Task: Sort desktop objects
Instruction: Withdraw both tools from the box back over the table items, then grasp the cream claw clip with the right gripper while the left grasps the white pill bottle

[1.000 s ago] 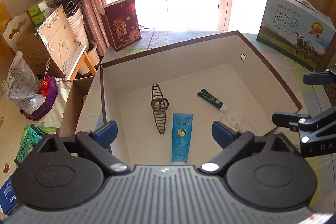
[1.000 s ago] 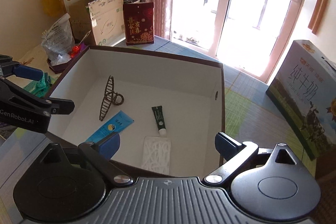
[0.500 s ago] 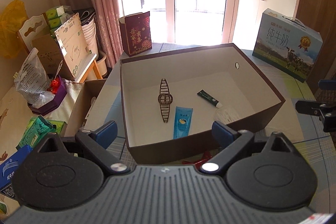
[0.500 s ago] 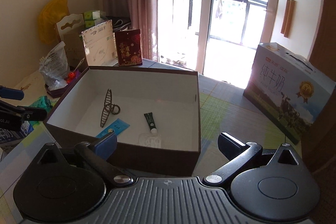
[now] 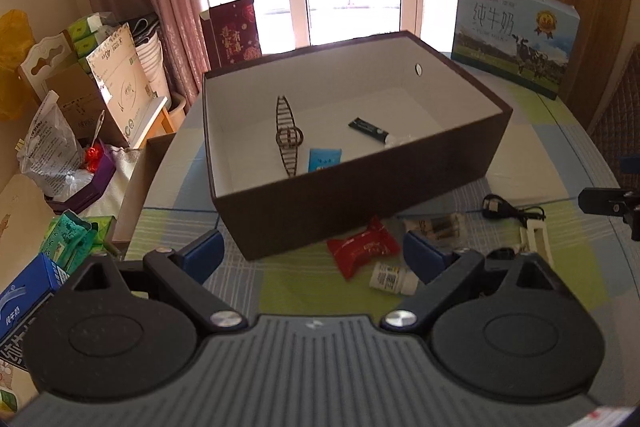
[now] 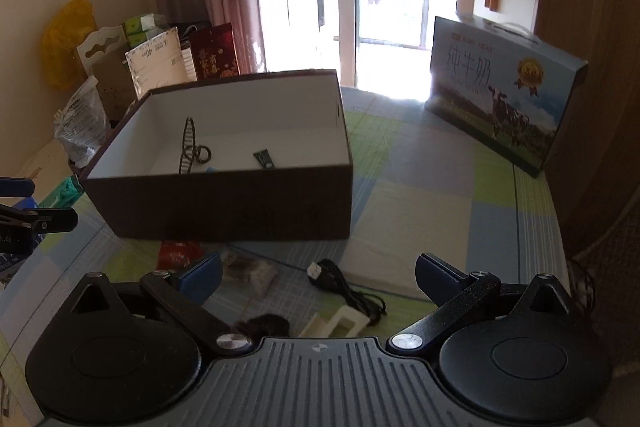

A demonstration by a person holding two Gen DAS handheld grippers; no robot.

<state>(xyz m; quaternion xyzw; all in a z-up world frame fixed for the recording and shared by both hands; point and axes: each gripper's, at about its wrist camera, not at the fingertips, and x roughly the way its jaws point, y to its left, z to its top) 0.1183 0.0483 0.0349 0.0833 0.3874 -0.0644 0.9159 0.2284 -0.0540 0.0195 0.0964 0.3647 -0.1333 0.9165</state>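
1. The brown box stands open-topped on the checked surface; its inside is white.
2. Box contents, left wrist view: a brown hair claw clip lies near the left half of the floor; a blue tube lies just right of it, partly hidden by the near wall; a dark green tube lies further right with its white cap toward the near wall.
3. Right wrist view: the same box shows the hair clip and the dark green tube; only a sliver of the blue tube shows above the near wall.
4. Items outside the box, on the surface in front of its near wall: a red packet, a small white bottle on its side, a clear packet, a black cable and a white plastic piece.
5. The red packet lies just beside the box wall; the bottle lies near the packet's front edge.
6. The left claw is spread wide and holds nothing; it sits above the red packet and bottle area.
7. The right claw is spread wide and holds nothing; the black cable lies between its fingers in the view.
8. A blue milk carton box stands upright on the far right of the surface, well apart from the brown box.
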